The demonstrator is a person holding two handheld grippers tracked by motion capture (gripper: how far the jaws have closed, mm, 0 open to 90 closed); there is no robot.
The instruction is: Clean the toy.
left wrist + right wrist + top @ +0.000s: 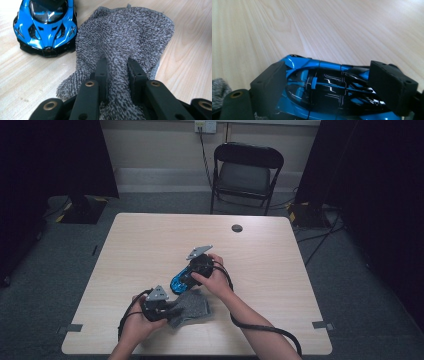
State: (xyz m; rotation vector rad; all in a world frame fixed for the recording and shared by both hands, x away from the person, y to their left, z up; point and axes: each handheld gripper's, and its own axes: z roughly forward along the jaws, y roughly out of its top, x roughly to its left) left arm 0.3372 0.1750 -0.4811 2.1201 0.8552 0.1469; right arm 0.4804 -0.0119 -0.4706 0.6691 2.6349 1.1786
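High view: lying near the table's point(150, 235) front edge, grey cloth point(192, 307), with blue toy car point(180, 281) just beyond it. Left gripper point(167, 309) reaching onto the cloth; right gripper point(192, 272) sitting over the car.

Left gripper view: pinching a bunched fold of cloth point(130, 35) between nearly closed jaws of left gripper point(117, 70). Car point(46, 25) standing nose-on, touching the cloth's edge.

Right gripper view: clamping the car point(327, 87) across its body, right gripper point(327, 82) pads pressing both sides; cloth point(219, 92) peeking at lower left.
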